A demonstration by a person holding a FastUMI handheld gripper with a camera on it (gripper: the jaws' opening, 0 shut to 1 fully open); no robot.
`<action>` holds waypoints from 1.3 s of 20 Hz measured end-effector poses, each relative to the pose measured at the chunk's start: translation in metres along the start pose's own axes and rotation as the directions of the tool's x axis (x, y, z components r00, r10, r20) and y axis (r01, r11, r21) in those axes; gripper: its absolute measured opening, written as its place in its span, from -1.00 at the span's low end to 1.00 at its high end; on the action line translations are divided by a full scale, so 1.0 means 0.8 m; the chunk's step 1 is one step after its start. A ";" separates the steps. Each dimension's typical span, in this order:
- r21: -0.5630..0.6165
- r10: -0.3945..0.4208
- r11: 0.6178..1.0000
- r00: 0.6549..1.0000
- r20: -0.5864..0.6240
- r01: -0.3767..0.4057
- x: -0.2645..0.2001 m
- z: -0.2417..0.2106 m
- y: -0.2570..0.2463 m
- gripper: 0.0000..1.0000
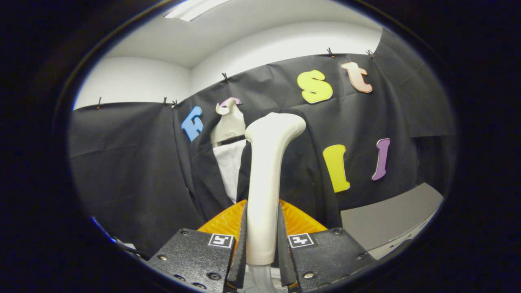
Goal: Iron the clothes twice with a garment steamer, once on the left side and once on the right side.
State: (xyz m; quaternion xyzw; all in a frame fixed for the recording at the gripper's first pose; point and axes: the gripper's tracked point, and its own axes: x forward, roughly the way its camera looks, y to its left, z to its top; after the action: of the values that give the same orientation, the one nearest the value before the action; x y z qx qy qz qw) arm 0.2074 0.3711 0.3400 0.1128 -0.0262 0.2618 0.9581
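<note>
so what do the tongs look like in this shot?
The tongs have two black, speckled metal blocks with screws, each bearing a small square black-and-white marker. Their fingers are thin black ribbed pads. An orange ribbed piece sits just ahead of the blocks.

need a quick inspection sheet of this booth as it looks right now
surface: grey floor or table patch beyond the fingers.
job's things: white plastic garment steamer handle upright between the fingers; black jacket over white shirt on a cream mannequin bust just behind it.
clutter: nothing seen.
grippers: black two-finger gripper, fingers pressed on the handle.
cables: grey hose leaving the handle's base.
surroundings: black cloth wall, white ceiling.
</note>
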 end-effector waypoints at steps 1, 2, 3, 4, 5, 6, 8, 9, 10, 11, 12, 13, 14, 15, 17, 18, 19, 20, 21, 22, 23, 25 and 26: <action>-0.003 -0.006 1.000 1.000 -0.016 0.006 0.004 -0.010 0.001 -0.28; -0.002 -0.009 1.000 0.999 -0.032 0.009 0.006 -0.018 0.002 -0.28; 0.001 -0.013 1.000 0.999 -0.045 0.013 0.007 -0.026 0.001 -0.28; 0.006 -0.018 1.000 0.998 -0.057 0.018 0.008 -0.034 0.000 -0.28; 0.009 -0.022 1.000 0.998 -0.067 0.023 0.009 -0.041 -0.002 -0.28; 0.013 -0.025 1.000 0.997 -0.075 0.026 0.010 -0.046 -0.003 -0.28; 0.015 -0.032 0.999 0.995 -0.094 0.033 0.011 -0.059 -0.006 -0.28; 0.016 -0.035 0.999 0.994 -0.103 0.037 0.010 -0.066 -0.009 -0.28; 0.016 -0.037 0.999 0.993 -0.113 0.039 0.010 -0.072 -0.010 -0.28; 0.017 -0.040 0.999 0.991 -0.124 0.043 0.011 -0.080 -0.011 -0.28; 0.017 -0.043 0.999 0.989 -0.138 0.046 0.010 -0.089 -0.013 -0.28; 0.018 -0.046 0.999 0.987 -0.152 0.049 0.010 -0.098 -0.013 -0.28; 0.021 -0.047 0.998 0.985 -0.165 0.051 0.009 -0.106 -0.014 -0.29; 0.021 -0.047 0.998 0.983 -0.179 0.052 0.010 -0.116 -0.015 -0.28; 0.020 -0.047 0.998 0.977 -0.207 0.053 0.007 -0.136 -0.015 -0.28; 0.021 -0.047 0.998 0.974 -0.222 0.052 0.006 -0.146 -0.015 -0.28; 0.020 -0.046 0.998 0.970 -0.237 0.053 0.004 -0.156 -0.015 -0.28; 0.020 -0.046 0.998 0.967 -0.251 0.052 0.002 -0.166 -0.015 -0.28; 0.020 -0.045 0.998 0.963 -0.265 0.053 0.000 -0.176 -0.016 -0.29; 0.020 -0.045 0.998 0.959 -0.278 0.053 -0.002 -0.185 -0.016 -0.28; 0.020 -0.046 0.998 0.956 -0.291 0.054 -0.004 -0.195 -0.017 -0.28; 0.015 -0.049 0.998 0.948 -0.315 0.056 -0.007 -0.212 -0.019 -0.28; 0.013 -0.050 0.998 0.944 -0.327 0.058 -0.009 -0.221 -0.019 -0.28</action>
State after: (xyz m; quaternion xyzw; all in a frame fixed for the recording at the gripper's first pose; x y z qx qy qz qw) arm 0.2068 0.3953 0.1644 0.0792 0.1386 0.2508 0.9548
